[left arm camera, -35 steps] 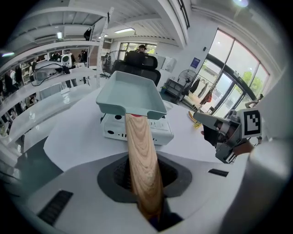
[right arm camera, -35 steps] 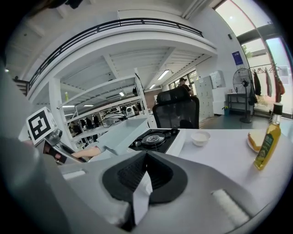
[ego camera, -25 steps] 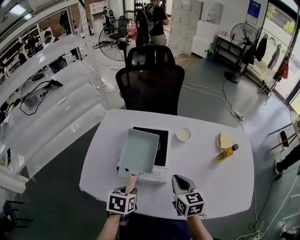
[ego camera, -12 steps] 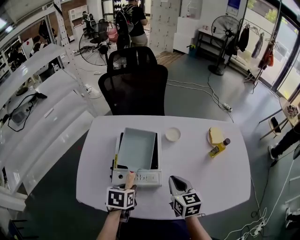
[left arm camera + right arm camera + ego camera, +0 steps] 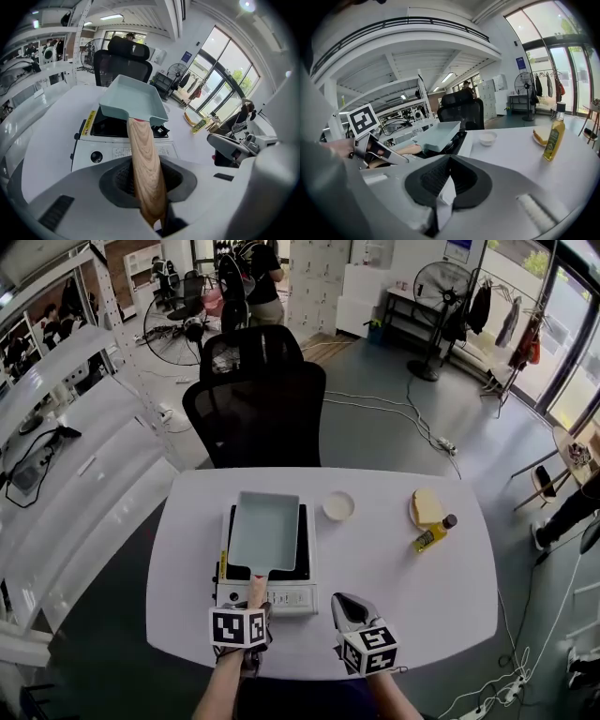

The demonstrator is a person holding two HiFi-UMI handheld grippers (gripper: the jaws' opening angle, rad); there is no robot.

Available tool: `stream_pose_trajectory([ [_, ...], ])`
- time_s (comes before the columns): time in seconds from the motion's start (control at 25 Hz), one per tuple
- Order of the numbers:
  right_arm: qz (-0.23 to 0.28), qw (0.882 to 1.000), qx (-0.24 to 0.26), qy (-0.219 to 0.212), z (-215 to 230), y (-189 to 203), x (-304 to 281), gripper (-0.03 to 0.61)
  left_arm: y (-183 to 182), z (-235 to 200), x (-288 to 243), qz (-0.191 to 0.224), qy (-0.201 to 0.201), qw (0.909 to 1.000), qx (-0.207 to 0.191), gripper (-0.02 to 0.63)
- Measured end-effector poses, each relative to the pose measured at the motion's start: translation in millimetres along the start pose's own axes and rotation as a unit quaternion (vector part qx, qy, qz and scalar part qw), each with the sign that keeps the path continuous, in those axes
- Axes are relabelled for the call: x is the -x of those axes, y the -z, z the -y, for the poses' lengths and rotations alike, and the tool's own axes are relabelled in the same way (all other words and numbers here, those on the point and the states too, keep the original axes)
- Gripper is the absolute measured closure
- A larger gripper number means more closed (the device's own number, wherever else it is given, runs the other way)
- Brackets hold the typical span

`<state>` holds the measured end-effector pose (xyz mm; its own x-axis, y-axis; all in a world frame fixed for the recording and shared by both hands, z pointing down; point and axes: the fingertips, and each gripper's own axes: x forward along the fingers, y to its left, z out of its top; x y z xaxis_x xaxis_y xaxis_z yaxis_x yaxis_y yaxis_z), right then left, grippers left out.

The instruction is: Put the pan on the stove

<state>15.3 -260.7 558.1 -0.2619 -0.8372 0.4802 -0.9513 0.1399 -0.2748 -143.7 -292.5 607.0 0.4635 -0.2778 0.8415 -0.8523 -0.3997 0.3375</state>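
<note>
Above the stove (image 5: 267,597), left tongs (image 5: 252,609) clamp the pan (image 5: 265,531) by its wooden handle (image 5: 143,159), tilted for lowering, seemingly not yet seated; right tongs (image 5: 349,607), closed and empty, wait over the bench (image 5: 412,592).

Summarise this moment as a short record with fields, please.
pan: pale, rectangular, over the stove; contact unclear
left gripper: shut on the pan's wooden handle
right gripper: shut, holding nothing
table: also carries small bowl, oil bottle, bread
</note>
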Motion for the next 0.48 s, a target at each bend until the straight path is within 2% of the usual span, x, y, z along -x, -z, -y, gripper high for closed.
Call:
stream_pose_trajectory([
  [0.32, -0.008, 1.0, -0.004, -0.003, 0.1, 1.4, -5.9, 0.577, -6.1, 5.8, -4.7, -0.002, 0.011, 0.9997, 0.021, 0.537],
  [0.48, -0.011, 1.0, -0.005, -0.006, 1.9, 3.7, -7.7, 0.577, -5.6, 5.8, -6.7, -0.003, 0.004, 0.9999, 0.009, 0.537],
])
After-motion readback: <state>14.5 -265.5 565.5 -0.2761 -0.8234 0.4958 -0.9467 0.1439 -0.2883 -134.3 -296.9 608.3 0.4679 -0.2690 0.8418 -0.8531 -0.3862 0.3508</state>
